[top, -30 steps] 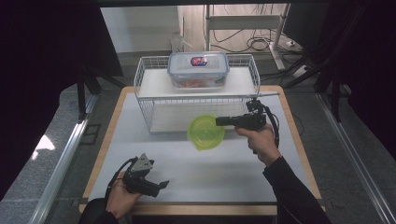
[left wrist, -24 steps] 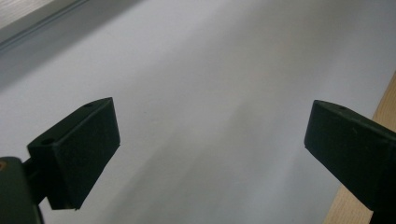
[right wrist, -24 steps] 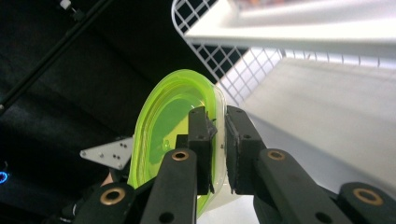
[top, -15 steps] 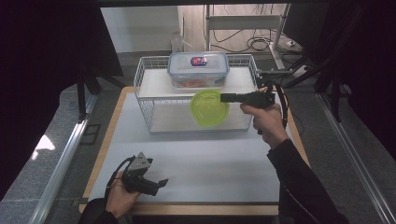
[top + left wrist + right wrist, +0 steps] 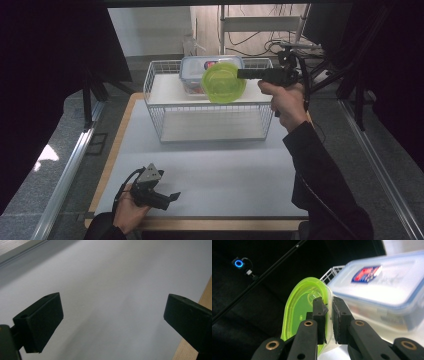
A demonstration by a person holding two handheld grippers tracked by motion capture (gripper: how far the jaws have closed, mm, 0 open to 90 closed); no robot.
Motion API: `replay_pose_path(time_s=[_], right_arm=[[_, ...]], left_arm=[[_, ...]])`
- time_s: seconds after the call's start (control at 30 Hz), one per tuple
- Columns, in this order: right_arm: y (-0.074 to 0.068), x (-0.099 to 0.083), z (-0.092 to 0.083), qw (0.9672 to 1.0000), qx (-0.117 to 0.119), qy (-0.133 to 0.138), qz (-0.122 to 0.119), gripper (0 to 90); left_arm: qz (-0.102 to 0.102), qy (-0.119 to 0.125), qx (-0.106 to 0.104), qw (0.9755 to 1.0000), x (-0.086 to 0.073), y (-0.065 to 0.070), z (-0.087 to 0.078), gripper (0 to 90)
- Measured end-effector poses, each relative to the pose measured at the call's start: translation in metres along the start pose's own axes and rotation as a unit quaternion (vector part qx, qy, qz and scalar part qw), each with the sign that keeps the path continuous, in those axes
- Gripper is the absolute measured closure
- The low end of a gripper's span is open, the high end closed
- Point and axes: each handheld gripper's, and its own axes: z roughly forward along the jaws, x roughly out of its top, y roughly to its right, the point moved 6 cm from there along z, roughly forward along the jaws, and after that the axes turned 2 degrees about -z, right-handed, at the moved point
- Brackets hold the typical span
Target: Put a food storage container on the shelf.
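The green plastic bowl (image 5: 223, 82), upper centre of the high view, hangs tilted before the lidded food container (image 5: 205, 67) on the wire rack (image 5: 210, 117); the right tongs (image 5: 327, 315) pinch its rim; likely light, stiff and slick, so the rim suits gripping; the left tongs (image 5: 112, 322) stand spread over the surface (image 5: 225, 170).

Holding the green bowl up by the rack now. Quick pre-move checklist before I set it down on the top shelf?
1. Right gripper clamped on green bowl rim: ok.
2. Bowl level: not ok, tilted on edge.
3. Bare top shelf left of the clear lidded container: ok.
4. Bowl clear of that container: cannot tell, they overlap.
5. Left gripper open, low at near table edge, away from wire rack: ok.
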Motion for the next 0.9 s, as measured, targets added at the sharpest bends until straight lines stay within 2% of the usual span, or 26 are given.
replay_pose_path(time_s=[0.1, 0.13, 0.3, 0.33, 0.47, 0.6, 0.9], right_arm=[[-0.001, 0.009, 0.002, 1.0000, -0.004, 0.006, 0.000, 82.1], [-0.002, 0.019, 0.005, 0.9999, -0.008, 0.013, 0.000, 82.1], [-0.002, 0.032, 0.010, 0.9996, -0.019, 0.020, -0.001, 82.1], [0.000, 0.039, 0.014, 0.9993, -0.028, 0.025, 0.001, 82.1], [0.007, 0.050, 0.023, 0.9985, -0.043, 0.032, 0.010, 82.1], [0.013, 0.060, 0.033, 0.9977, -0.051, 0.040, 0.018, 82.1], [0.032, 0.069, 0.055, 0.9953, -0.078, 0.038, 0.043, 82.0]], left_arm=[[-0.001, 0.001, -0.001, 1.0000, 0.000, 0.000, 0.000, 2.3], [-0.001, 0.002, -0.001, 1.0000, 0.000, 0.000, -0.001, 2.3], [-0.004, 0.009, -0.001, 1.0000, 0.001, 0.000, -0.001, 2.3], [-0.004, 0.011, -0.002, 0.9999, 0.001, 0.000, -0.002, 2.3], [-0.004, 0.013, -0.004, 0.9999, 0.001, 0.000, -0.002, 2.3], [-0.007, 0.024, -0.009, 0.9997, 0.003, 0.000, -0.004, 2.3], [-0.006, 0.025, -0.017, 0.9995, 0.003, 0.001, -0.003, 2.3]])
